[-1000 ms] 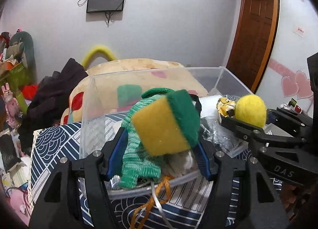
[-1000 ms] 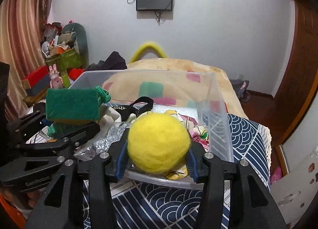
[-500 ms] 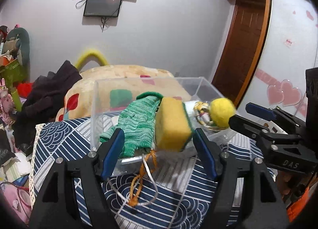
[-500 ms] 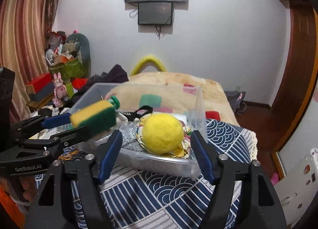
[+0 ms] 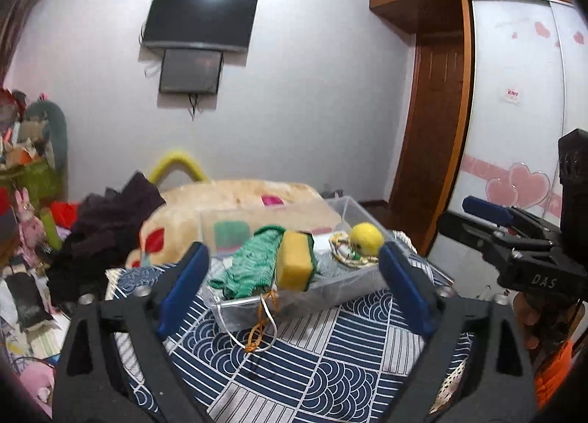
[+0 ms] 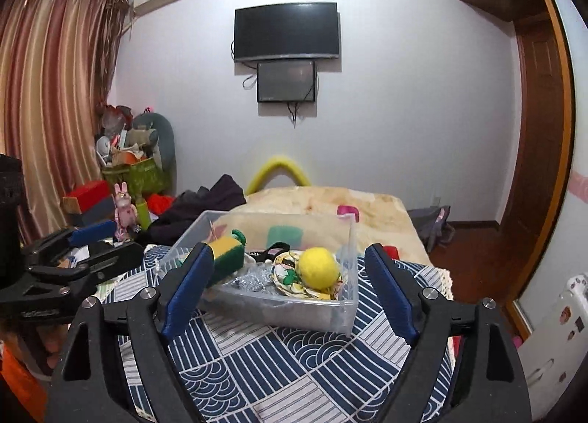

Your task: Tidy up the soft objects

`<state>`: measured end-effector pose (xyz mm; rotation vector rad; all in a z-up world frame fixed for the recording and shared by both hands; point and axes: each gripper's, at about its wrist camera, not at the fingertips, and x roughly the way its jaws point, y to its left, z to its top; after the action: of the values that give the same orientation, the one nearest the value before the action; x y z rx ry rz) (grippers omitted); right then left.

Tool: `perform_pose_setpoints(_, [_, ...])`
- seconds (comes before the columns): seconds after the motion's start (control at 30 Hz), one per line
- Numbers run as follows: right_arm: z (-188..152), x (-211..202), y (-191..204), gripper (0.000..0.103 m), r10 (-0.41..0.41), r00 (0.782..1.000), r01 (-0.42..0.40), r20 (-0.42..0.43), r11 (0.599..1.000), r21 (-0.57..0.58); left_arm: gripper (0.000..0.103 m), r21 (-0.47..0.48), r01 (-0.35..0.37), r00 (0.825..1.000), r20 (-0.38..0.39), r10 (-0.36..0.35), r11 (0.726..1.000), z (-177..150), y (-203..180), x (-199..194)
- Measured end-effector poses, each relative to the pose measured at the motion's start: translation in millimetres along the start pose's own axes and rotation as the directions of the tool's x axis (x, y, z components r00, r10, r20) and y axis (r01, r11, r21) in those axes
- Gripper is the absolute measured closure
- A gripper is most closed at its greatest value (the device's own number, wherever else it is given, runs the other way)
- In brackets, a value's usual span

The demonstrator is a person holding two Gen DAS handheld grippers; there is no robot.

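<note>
Left fingers: the left gripper [image 5: 294,283] has its two blue-padded fingers [image 5: 183,283] spread wide, holding nothing, pulled back from the box.
Right fingers: the right gripper [image 6: 290,289] has its two blue-padded fingers [image 6: 391,292] spread just as wide, with nothing between them.
Between the left fingers: one clear rectangular plastic storage box [image 5: 345,278] lies ahead, its near rim between the two pads but apart from both.
Box contents, counted: one yellow sponge with a green scouring layer [image 5: 294,265], standing on edge; one green knitted cloth [image 5: 253,263], draped just left of the sponge and touching it; one round yellow felt ball [image 5: 366,237], toward the right fingertip, resting on one floral-printed cloth [image 5: 345,255]; some crinkled silvery material [image 6: 250,279] in the middle.
Over the near rim: one orange cord [image 5: 257,327] and one pale looped cord [image 5: 235,320] hang out onto the cover.
Under the box: a tabletop under one navy and white wave-patterned cloth [image 5: 312,368].
Beyond the box: one bed with a cream patterned blanket [image 6: 330,202], a pile of dark clothes [image 5: 110,224] to the left, and one yellow curved foam arch [image 6: 279,167] behind.
Far wall: two dark screens [image 6: 286,31], the smaller mounted under the larger.
Right of the fingers: one brown wooden door [image 5: 433,121].
</note>
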<state>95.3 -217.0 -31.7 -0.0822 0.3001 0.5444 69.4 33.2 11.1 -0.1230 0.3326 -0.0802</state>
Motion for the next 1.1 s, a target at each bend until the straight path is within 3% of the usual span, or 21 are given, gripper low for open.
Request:
perform_pose_setpoints(0.23, [-5, -9, 9, 0.018, -0.001, 1.0, 0.001, 0.023, 1.0, 0.003, 0.0, 0.031, -0.034, 0.998, 0.052, 0.032, 0.999, -1, -12, -20])
perform_pose_setpoints(1.1, [-10, -21, 13, 0.017, 0.013, 0.999, -0.014, 0.032, 1.0, 0.01, 0.0, 0.054, -0.049, 0.997, 0.065, 0.045, 0.997, -7, -19, -22])
